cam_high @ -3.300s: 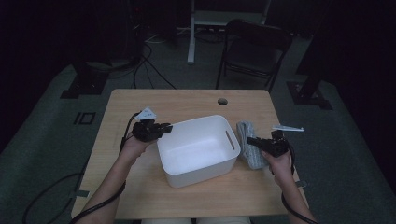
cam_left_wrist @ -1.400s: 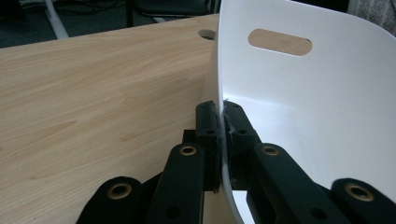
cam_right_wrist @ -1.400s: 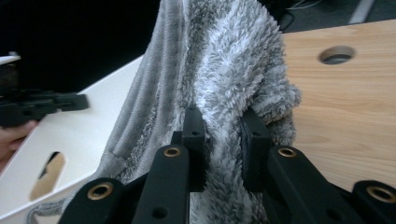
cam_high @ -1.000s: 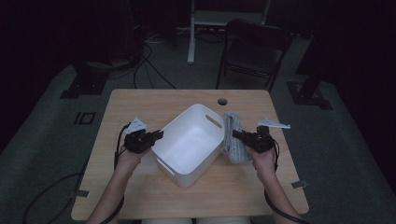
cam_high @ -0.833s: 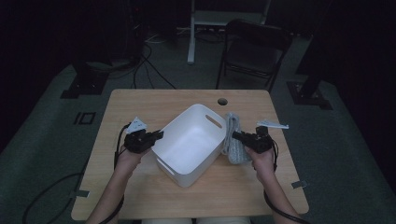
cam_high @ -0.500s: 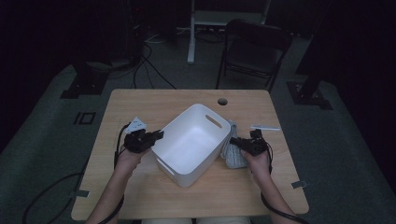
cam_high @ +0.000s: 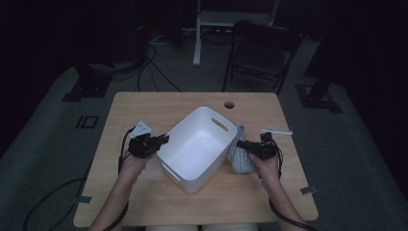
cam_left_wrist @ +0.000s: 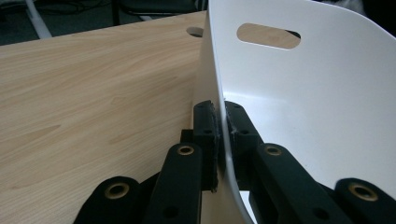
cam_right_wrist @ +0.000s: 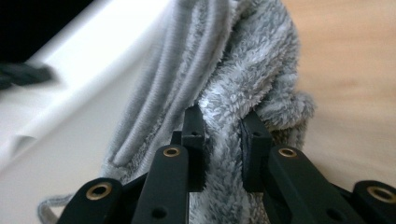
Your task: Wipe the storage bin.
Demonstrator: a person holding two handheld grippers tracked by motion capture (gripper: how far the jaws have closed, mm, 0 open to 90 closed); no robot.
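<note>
The bin (cam_high: 197,144) is plain white. At its 3 o'clock the towel (cam_high: 239,156) is grey and fluffy, ribbed along one edge. Both tongs (cam_high: 161,140) (cam_high: 240,144) are black with brass-coloured rivets. The bench (cam_high: 144,106) is pale woodgrain.

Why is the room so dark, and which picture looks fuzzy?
High view: only the table is lit, the room behind is black. Right gripper view: the white bin is smeared, the grey towel crisper. Left gripper view: sharp where the left claw pinches the bin's wall.

A dark folding chair (cam_high: 262,53) stands at twelve o'clock beyond the wooden table (cam_high: 144,108) (cables (cam_high: 154,67) trail at eleven).
</note>
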